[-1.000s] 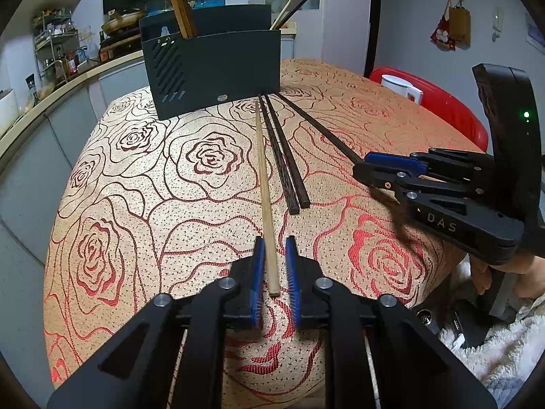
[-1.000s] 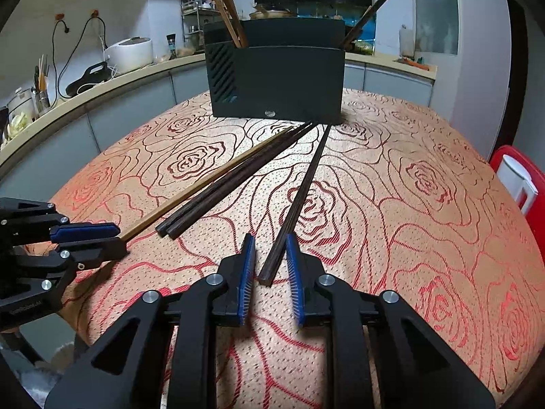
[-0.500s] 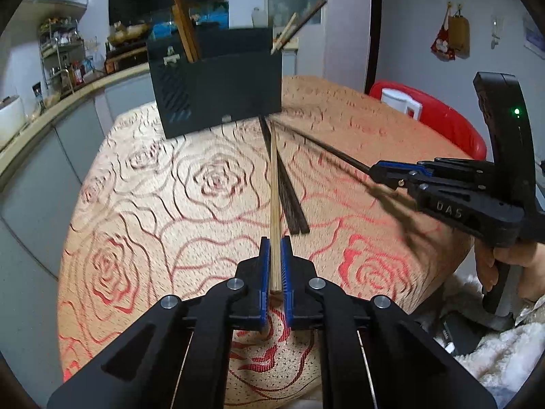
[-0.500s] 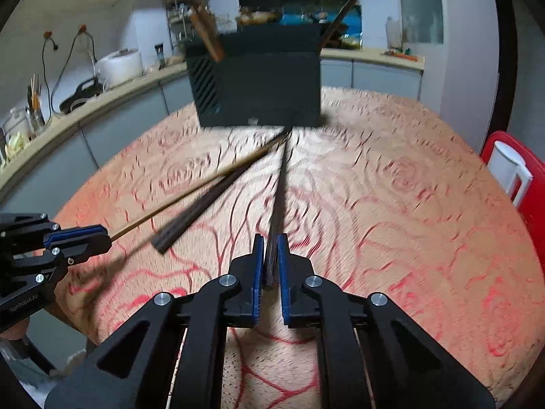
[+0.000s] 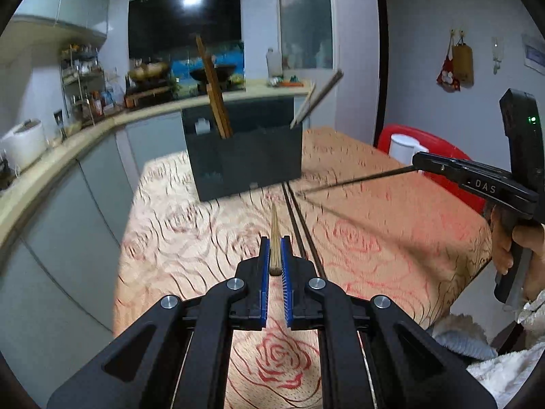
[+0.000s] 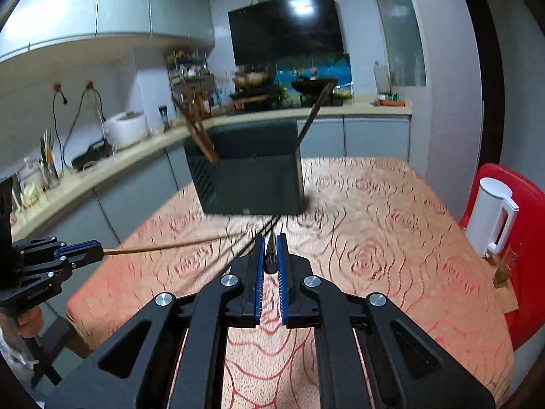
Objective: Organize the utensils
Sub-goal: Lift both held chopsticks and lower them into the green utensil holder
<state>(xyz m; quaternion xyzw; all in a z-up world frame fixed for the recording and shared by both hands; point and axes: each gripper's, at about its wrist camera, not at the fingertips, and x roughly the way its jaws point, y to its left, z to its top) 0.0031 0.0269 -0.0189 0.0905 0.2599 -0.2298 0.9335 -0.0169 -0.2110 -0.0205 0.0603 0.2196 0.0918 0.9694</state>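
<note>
Currently the lift-and-carry step is judged to be in hand: one chopstick is held in each tong and both are raised clear of the table [image 5: 391, 238]. The left gripper [image 5: 275, 255] is clenched on the butt end of the light wooden chopstick [image 5: 274, 235], which is seen running forward from between its blue pads [image 5: 264, 259] toward the black holder [image 5: 245, 160]. The right gripper [image 6: 271, 252] is clamped on the butt of a dark chopstick [image 6: 271, 255], likewise pointed ahead at the holder. From the left view the right tong is seen off to the right with its dark stick slanting in toward the holder's base; from the right view the left tong is seen low on the left, its stick angled across. Two dark chopsticks [image 5: 299, 225] are left lying on the cloth, just right of the left tong's tips and running up to the holder's front wall. Some sticks are already stood in the holder: brown ones at its left end, others leaning out at its right end. Next, each stick probably has to be tipped tip-down and carried over the holder's rim before the jaws are released; which compartment suits which stick cannot be told. Crossing of the two held sticks near the holder is the likely risk.
</note>
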